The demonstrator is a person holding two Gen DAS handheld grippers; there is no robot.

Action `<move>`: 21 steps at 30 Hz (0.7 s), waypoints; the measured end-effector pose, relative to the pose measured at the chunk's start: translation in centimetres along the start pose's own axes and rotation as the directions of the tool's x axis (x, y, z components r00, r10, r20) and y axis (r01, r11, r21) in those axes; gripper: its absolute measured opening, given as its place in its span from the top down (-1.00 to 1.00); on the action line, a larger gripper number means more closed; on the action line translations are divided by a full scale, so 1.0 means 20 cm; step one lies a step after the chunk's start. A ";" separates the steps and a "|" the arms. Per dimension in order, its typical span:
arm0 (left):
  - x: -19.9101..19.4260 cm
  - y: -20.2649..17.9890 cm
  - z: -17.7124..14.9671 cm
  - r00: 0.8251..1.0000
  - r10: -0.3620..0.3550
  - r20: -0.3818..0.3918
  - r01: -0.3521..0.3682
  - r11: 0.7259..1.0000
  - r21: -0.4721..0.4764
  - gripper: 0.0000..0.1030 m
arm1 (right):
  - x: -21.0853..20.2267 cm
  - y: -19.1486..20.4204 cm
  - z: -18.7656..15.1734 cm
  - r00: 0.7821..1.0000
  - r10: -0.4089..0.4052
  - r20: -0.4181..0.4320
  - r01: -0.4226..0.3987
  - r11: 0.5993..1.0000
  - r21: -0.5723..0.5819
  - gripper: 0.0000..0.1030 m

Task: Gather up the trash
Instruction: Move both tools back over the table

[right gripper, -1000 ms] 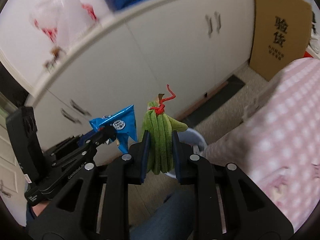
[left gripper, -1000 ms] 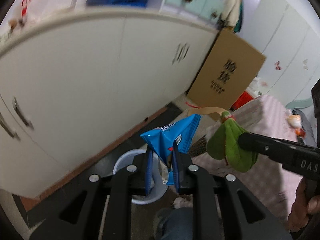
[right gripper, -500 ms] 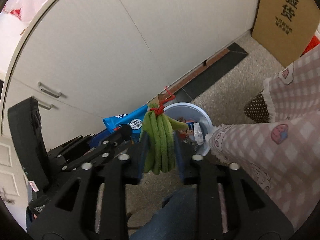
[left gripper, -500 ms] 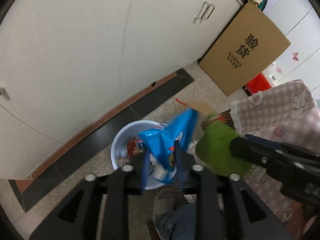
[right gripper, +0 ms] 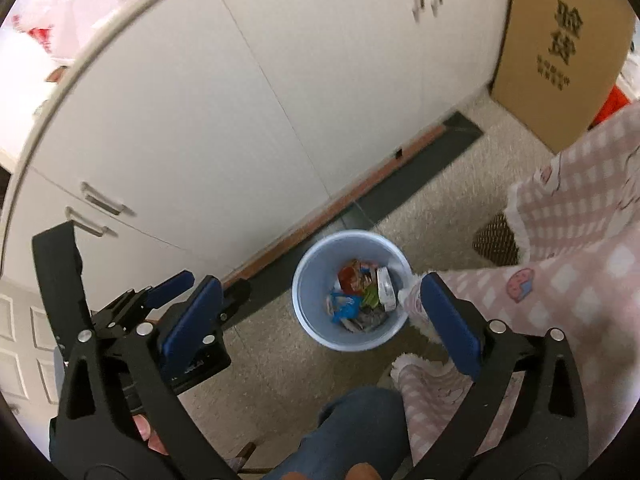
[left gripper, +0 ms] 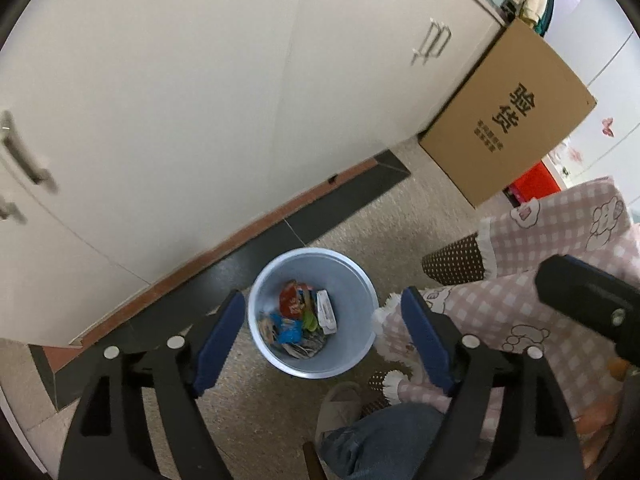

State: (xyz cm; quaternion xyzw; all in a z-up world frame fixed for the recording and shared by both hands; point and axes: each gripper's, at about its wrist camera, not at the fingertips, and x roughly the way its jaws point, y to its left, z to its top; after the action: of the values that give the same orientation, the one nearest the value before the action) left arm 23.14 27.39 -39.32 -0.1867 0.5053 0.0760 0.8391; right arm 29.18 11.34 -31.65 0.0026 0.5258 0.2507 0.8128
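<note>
A pale blue bin [left gripper: 362,284] stands on the floor below both grippers; it also shows in the right wrist view [right gripper: 310,276]. Inside lie a blue snack packet [left gripper: 289,329], a green piece [left gripper: 309,320], a red wrapper [left gripper: 291,300] and a white packet [left gripper: 326,312]. My left gripper [left gripper: 323,334] is open and empty above the bin. My right gripper [right gripper: 316,312] is open and empty above it too. The left gripper's blue fingers [right gripper: 170,285] show at the left of the right wrist view.
White cabinets [left gripper: 200,100] run behind the bin. A cardboard box [left gripper: 508,116] leans on them at the right. A table with a pink checked cloth [left gripper: 560,240] is at the right. The person's jeans leg [left gripper: 384,436] and slipper [left gripper: 340,404] are below.
Both grippers opened over the bin. The blue snack packet and the green bundle dropped out of them and now lie in the bin. Both views tilted down toward the floor.
</note>
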 end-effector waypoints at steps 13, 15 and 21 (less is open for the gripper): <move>-0.62 -0.27 0.03 0.970 -0.029 0.239 0.019 0.999 0.044 -0.59 | -0.67 -0.07 -0.06 0.965 0.038 0.261 -0.039 0.999 -0.003 -0.88; -0.71 -0.35 0.02 0.960 -0.048 0.274 0.029 0.997 0.073 -0.61 | -0.78 -0.11 -0.10 0.953 0.040 0.300 -0.043 0.999 0.005 -0.88; -0.90 -0.61 -0.03 0.936 -0.123 0.330 0.068 0.982 0.174 -0.64 | -1.07 -0.26 -0.23 0.913 -0.009 0.408 -0.015 0.998 0.054 -0.88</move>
State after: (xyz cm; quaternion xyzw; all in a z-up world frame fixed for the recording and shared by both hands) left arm 17.94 17.11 -20.93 -0.1275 0.3481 0.0254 0.9284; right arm 20.48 -3.16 -16.74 0.0786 0.3516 0.2309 0.9038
